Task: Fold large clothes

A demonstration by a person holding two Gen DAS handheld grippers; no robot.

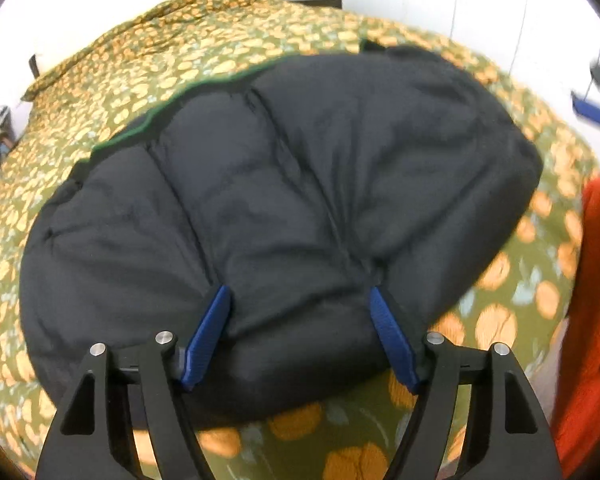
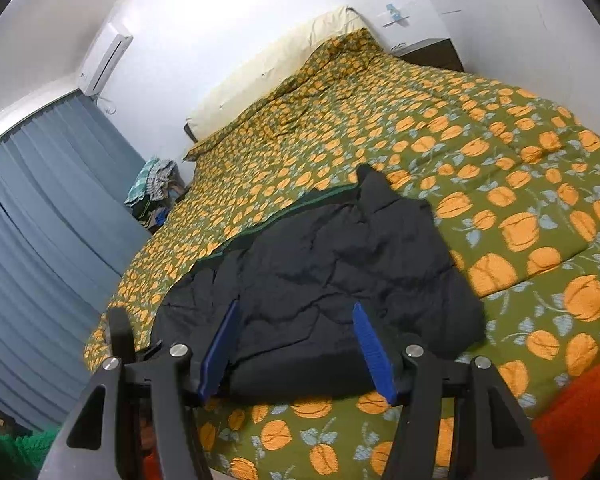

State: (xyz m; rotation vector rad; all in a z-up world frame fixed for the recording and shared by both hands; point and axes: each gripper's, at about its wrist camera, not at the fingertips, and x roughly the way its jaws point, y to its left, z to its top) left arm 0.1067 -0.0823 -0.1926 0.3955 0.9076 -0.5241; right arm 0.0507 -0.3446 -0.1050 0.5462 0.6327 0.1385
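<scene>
Both hand-held grippers, left and right, spread wide over the black jacket.

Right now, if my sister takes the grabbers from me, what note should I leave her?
Left tool: open, holding nothing, right at the near edge of the black puffy jacket.
Right tool: open too, empty, over the same near edge.
The jacket lies bunched on the orange-flowered quilt.
Done: it looks partly folded, but lumpy.
Left: smooth it and finish the fold. An orange garment waits nearby.
</scene>
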